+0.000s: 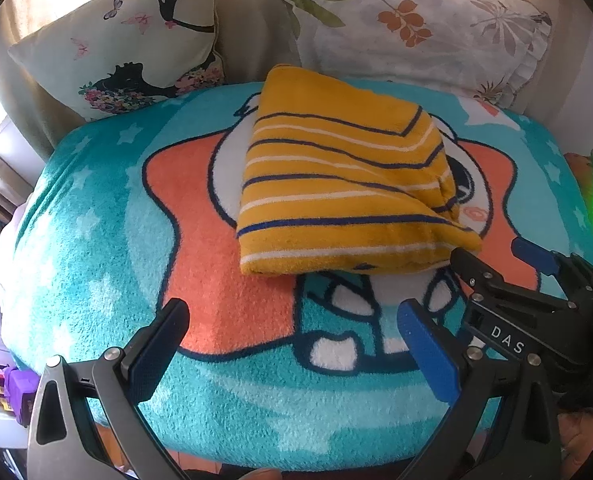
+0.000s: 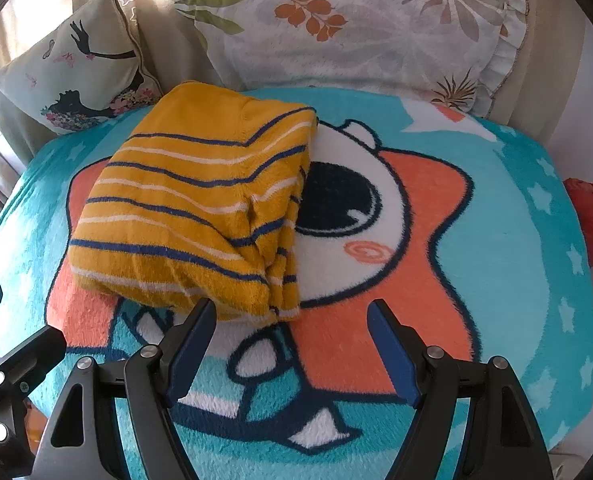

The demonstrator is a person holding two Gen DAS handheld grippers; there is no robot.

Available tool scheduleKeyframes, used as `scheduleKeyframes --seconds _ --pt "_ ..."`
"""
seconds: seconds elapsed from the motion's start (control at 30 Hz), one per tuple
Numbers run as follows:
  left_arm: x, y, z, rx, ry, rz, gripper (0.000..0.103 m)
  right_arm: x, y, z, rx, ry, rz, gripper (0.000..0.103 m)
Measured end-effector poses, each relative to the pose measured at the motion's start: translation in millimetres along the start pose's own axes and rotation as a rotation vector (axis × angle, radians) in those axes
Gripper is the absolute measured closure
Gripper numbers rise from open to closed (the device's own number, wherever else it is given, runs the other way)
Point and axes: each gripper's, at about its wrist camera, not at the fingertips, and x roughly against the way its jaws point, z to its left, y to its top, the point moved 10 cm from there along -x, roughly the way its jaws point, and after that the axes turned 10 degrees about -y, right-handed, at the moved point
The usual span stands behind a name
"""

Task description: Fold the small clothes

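A folded yellow garment [image 1: 336, 184] with blue and white stripes lies on the teal cartoon blanket [image 1: 96, 240]. In the right wrist view the same garment [image 2: 200, 208] sits left of centre on the blanket [image 2: 516, 260]. My left gripper [image 1: 292, 320] is open, hovering just in front of the garment's near edge with nothing between its fingers. My right gripper [image 2: 292, 318] is open too, close to the garment's near right corner, and holds nothing. The right gripper [image 1: 504, 256] also shows at the right of the left wrist view, beside that corner.
Two pillows lean at the back: one with a dark figure print [image 1: 128, 44], one with leaf print [image 1: 416, 28]. A red item [image 2: 592, 216] lies beyond the blanket's right edge. A purple object [image 1: 20, 388] sits low at the left.
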Motion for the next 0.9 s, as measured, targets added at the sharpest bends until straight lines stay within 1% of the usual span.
scheduleKeyframes --seconds 0.37,0.53,0.9 --pt "1.9 -2.9 -7.2 -0.013 -0.014 -0.004 0.000 2.6 -8.1 -6.5 -0.016 -0.013 0.011 0.022" --pt "3.3 -2.5 -7.4 -0.010 -0.018 -0.011 0.000 2.9 -8.6 -6.9 -0.015 -0.013 0.011 0.022" --pt "1.7 -4.9 -3.1 0.009 -0.023 0.002 0.000 2.8 -9.5 -3.3 -0.010 -0.012 0.013 0.022"
